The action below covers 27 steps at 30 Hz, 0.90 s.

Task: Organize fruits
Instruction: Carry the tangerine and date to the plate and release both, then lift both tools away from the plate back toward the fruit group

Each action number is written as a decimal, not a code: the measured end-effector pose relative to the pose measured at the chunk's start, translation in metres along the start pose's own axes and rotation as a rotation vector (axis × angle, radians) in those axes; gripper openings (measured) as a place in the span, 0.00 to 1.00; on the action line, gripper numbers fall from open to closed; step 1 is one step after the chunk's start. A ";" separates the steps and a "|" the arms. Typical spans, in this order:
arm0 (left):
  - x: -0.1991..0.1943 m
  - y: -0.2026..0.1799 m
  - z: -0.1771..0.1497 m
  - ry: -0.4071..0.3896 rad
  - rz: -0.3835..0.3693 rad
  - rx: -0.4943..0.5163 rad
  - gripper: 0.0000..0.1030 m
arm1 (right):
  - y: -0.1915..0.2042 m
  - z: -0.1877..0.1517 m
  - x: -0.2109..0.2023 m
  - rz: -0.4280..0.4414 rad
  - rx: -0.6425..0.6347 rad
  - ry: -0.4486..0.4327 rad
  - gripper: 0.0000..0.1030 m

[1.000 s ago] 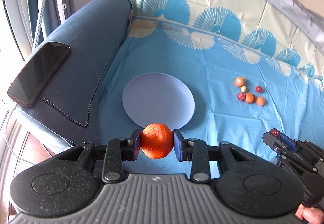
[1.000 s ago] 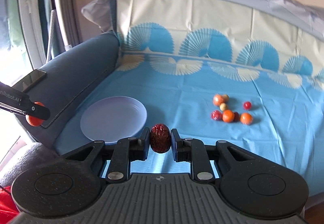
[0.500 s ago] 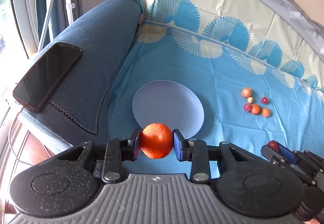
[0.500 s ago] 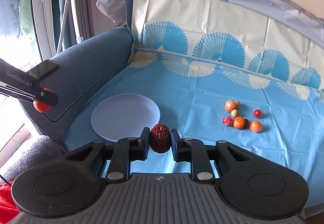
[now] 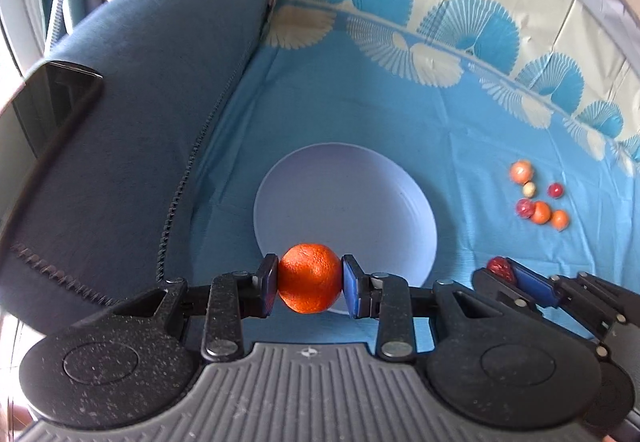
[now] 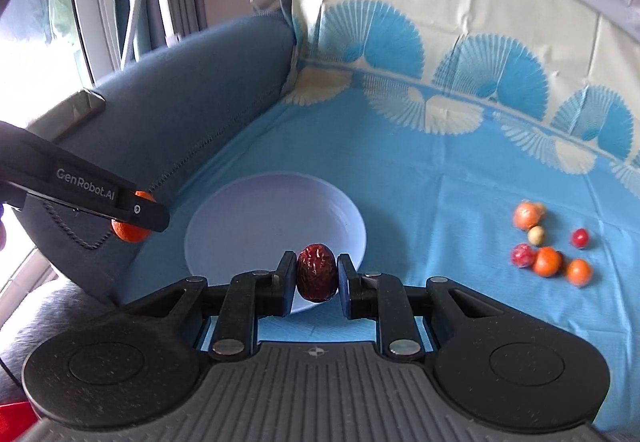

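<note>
Orange tangerine [image 5: 310, 278] clamped between left claw [image 5: 310, 287] pads.

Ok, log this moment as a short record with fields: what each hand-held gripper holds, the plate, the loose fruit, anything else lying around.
left hand-held gripper: shut on an orange, in front of the plate's near rim
right hand-held gripper: shut on a dark red date, also in front of the near rim
plate: pale lilac, nothing on it
loose fruit: small cluster on the blue cloth, right of the plate
phone: on the sofa armrest
</note>
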<state>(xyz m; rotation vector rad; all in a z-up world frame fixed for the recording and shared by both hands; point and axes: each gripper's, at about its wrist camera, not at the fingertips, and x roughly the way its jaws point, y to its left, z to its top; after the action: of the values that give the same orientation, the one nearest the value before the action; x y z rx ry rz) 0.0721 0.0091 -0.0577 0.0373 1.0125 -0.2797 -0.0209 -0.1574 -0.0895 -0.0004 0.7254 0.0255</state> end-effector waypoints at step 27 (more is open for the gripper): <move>0.027 -0.008 0.022 -0.087 0.073 0.103 1.00 | 0.014 0.008 0.047 0.004 -0.087 0.055 0.92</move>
<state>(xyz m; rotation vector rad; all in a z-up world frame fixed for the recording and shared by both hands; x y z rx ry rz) 0.1020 -0.0076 -0.0682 0.1537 0.9079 -0.2646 0.0193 -0.1419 -0.1141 -0.0827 0.7791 0.0613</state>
